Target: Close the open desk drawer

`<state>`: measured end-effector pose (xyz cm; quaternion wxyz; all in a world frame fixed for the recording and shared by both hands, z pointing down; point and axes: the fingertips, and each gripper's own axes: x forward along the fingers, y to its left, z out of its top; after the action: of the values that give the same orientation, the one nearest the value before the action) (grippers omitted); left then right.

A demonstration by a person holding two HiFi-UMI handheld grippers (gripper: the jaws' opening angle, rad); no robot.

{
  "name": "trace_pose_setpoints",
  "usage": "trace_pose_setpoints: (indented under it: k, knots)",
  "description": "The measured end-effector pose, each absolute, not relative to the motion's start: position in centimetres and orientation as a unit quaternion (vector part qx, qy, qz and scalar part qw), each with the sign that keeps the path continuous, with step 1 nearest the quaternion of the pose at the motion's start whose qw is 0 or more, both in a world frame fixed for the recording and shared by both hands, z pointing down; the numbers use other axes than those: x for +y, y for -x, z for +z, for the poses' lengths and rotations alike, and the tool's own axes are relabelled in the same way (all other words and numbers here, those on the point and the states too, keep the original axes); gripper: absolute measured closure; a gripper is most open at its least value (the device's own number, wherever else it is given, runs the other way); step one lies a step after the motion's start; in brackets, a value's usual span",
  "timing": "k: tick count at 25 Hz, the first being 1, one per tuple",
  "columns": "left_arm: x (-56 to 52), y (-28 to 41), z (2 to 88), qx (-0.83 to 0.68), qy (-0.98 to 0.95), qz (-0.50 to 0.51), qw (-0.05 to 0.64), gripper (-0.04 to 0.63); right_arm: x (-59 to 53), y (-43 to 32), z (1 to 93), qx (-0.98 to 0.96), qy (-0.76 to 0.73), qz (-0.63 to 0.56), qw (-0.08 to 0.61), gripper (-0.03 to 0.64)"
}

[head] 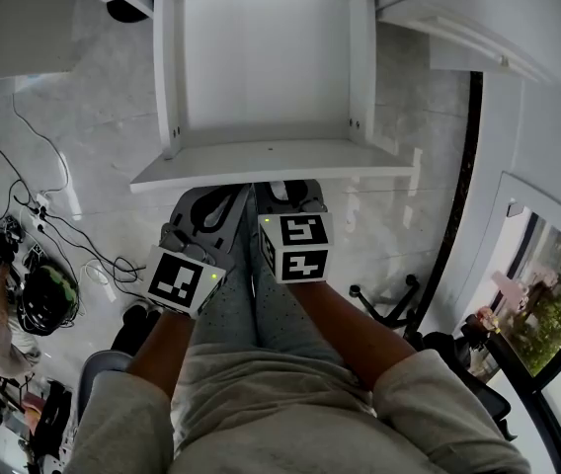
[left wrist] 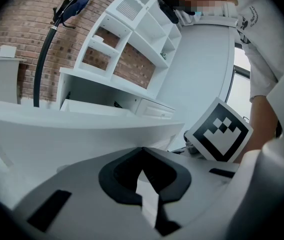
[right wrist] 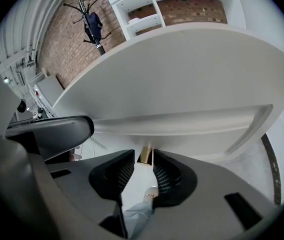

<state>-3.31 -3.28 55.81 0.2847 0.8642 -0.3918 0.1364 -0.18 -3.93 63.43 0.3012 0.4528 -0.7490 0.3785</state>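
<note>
The white desk drawer (head: 261, 67) stands pulled out, and its front panel (head: 271, 163) overhangs both grippers. In the right gripper view the panel (right wrist: 182, 84) fills the frame from below. A small brass knob (right wrist: 145, 155) on it sits between the right gripper's (right wrist: 144, 157) fingertips, which are shut on it. In the head view the right gripper (head: 285, 194) reaches under the panel's middle. Just to its left, the left gripper (head: 213, 205) also points at the panel (left wrist: 82, 129). The left gripper's (left wrist: 142, 151) jaw tips meet with nothing between them.
The person's legs (head: 251, 314) are under the drawer. Cables (head: 63, 235) and dark gear (head: 48, 294) lie on the marble floor at the left. A black chair base (head: 389, 299) stands at the right. White shelving (left wrist: 132, 29) tops the desk against a brick wall.
</note>
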Motion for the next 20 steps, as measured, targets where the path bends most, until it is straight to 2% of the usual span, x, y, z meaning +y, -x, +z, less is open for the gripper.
trace_pose_setpoints:
  k: [1,20]
  knots:
    - [-3.2,3.3,55.9,-0.391,-0.864,0.139,0.286,0.578,-4.0,0.1,63.5,-0.747,-0.454,0.379,0.303,0.508]
    - [-6.7,4.8,55.7,-0.415,-0.855,0.133,0.279,0.578,-7.6,0.6,63.1,-0.747,-0.466,0.374,0.292,0.514]
